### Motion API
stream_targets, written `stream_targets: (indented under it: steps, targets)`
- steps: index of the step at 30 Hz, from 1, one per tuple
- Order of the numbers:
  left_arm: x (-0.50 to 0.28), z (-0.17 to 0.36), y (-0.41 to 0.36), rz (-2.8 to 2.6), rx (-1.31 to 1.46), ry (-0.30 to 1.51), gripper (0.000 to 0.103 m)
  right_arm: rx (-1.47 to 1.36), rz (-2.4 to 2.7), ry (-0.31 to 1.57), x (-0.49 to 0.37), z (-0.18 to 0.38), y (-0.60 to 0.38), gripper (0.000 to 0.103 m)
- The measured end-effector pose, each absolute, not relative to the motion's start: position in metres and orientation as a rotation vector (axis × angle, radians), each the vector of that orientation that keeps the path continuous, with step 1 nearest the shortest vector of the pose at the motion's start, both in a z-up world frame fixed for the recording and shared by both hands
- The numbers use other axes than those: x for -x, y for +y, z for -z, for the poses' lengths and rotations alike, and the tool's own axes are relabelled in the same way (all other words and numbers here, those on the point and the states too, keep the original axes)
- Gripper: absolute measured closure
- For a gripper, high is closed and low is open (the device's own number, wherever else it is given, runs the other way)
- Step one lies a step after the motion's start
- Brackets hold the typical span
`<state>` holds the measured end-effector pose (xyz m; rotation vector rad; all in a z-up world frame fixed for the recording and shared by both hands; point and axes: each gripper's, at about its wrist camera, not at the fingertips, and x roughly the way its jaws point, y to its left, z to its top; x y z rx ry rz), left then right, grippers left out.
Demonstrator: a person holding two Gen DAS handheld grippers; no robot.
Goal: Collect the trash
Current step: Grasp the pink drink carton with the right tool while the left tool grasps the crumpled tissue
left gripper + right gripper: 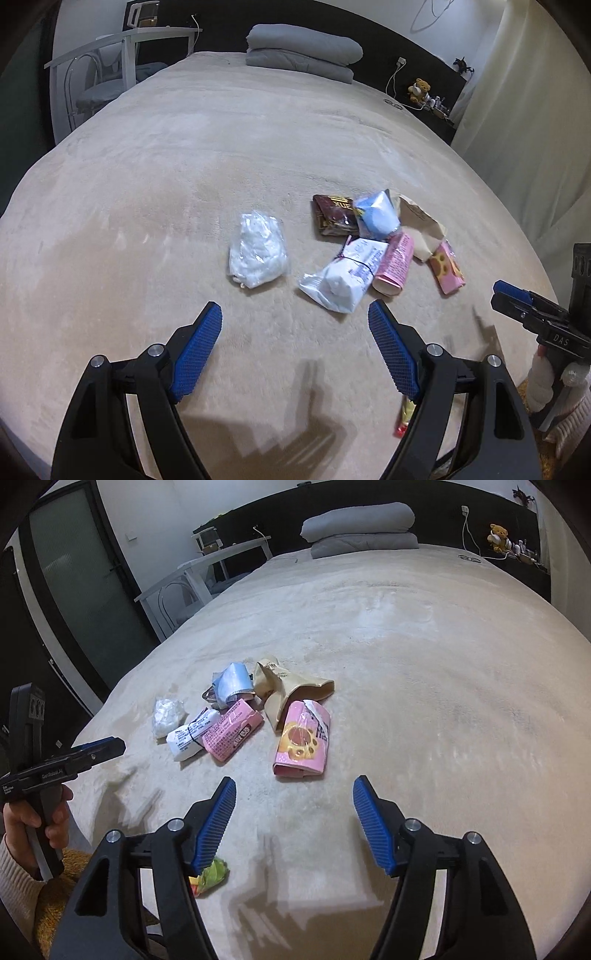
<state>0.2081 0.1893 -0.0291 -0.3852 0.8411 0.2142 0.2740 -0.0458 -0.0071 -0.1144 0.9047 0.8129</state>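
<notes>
From the left wrist view, your left gripper point(295, 314) hangs over the beige bedspread point(184, 166) with its jaws spread wide and nothing between them. The trash lies just ahead: a crumpled clear plastic bag point(258, 254) sits alone, directly in line with the gap, which suggests it is the piece you are lined up for. To its right a loose heap gathers the rest: a white wrapper point(341, 280), a pink packet point(393, 264), a dark brown packet point(334, 218), a light blue wrapper point(376, 214), a tan paper bag point(419, 221) and a pink paw-print packet point(447, 271). A small red and yellow candy wrapper point(404, 419) lies close in, partly hidden behind your right-hand finger. Your right gripper point(511, 295) shows at the frame's right edge, seen side-on.

From the right wrist view, your right gripper point(294, 794) is also spread and empty, tilted down at the bed. The paw-print packet point(302, 744) lies nearest its gap, just ahead, so that is the likely pick on this side. The green and yellow candy wrapper point(210, 877) sits beside the left-hand finger, easy to overlook. Your left hand point(33, 816) grips the other tool's handle at the left edge. No bin or bag for collecting shows in either view.
</notes>
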Motion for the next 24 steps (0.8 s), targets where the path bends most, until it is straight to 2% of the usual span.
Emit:
stream_targets:
  steps: [13,15,17,19,20,21,24]
  targets:
    - [-0.262,0.062,0.231,-0.208,0.378,0.900,0.023,0.206,-0.808,0.951,-0.322,0.037,0.005,0.038]
    - [-0.267,0.067,0.234,-0.193,0.371,0.913,0.024,0.226,-0.806,0.945,-0.323,0.040,0.008,0.042]
    - [-0.271,0.069,0.236,-0.178,0.354,0.915,0.025,0.252,-0.798,0.932,-0.324,0.040,0.011,0.051]
    - [-0.274,0.071,0.237,-0.167,0.338,0.917,0.035,0.268,-0.799,0.925,-0.326,0.040,0.013,0.059]
    - [-0.276,0.073,0.238,-0.171,0.329,0.922,0.044,0.273,-0.795,0.922,-0.325,0.040,0.013,0.062]
    - [-0.277,0.074,0.239,-0.173,0.326,0.924,0.051,0.274,-0.796,0.920,-0.325,0.040,0.013,0.062]
    - [-0.277,0.073,0.239,-0.167,0.313,0.920,0.053,0.268,-0.806,0.920,-0.325,0.037,0.014,0.062]
